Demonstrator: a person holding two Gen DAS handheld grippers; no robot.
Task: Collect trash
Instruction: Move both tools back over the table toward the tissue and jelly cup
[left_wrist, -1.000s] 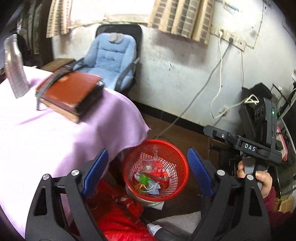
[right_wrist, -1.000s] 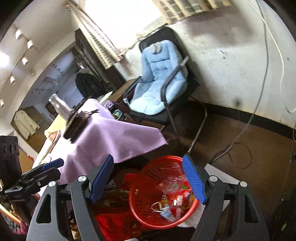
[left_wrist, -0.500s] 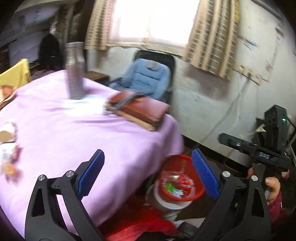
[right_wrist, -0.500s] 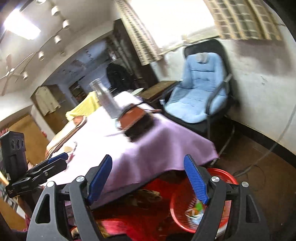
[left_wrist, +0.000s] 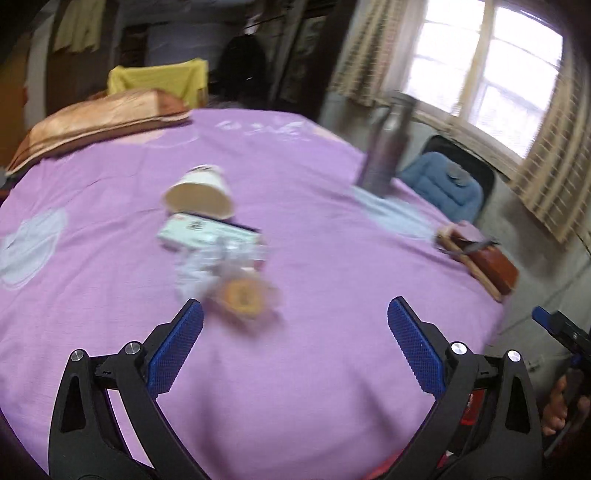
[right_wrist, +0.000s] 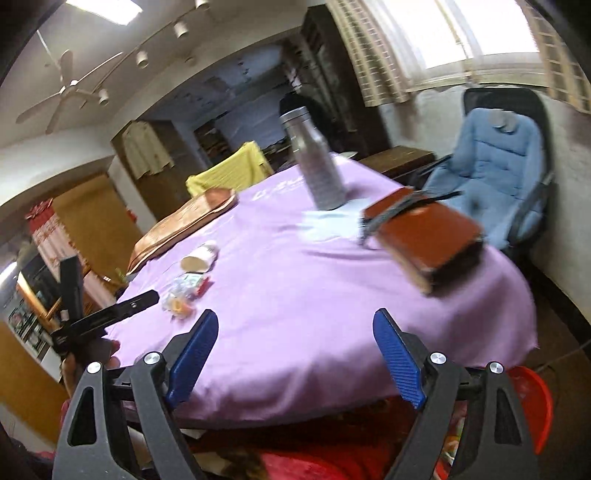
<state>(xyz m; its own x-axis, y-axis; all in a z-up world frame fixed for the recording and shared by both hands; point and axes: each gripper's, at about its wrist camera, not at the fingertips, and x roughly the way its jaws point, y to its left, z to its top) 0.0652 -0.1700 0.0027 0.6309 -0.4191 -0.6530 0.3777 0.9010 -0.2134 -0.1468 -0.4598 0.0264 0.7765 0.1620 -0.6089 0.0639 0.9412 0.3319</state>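
Trash lies on the purple tablecloth (left_wrist: 332, 240): a tipped paper cup (left_wrist: 199, 192), a flat white carton (left_wrist: 207, 234), and a crumpled clear wrapper with an orange piece (left_wrist: 236, 288). My left gripper (left_wrist: 295, 347) is open and empty, hovering just short of the wrapper. My right gripper (right_wrist: 295, 354) is open and empty at the table's near edge. The same trash shows at the left in the right wrist view: cup (right_wrist: 199, 258), wrapper (right_wrist: 179, 295). The red basket (right_wrist: 535, 402) sits on the floor at the lower right.
A metal bottle (left_wrist: 388, 147) stands on a pale cloth at the far side. A brown book (right_wrist: 424, 229) lies near the table's right edge. A brown cushion (left_wrist: 96, 118) lies at the far left. A blue chair (right_wrist: 498, 166) stands behind the table.
Both grippers have swung up and left from the red basket on the floor to the tabletop. The trash pile has come into view in front of the left gripper.
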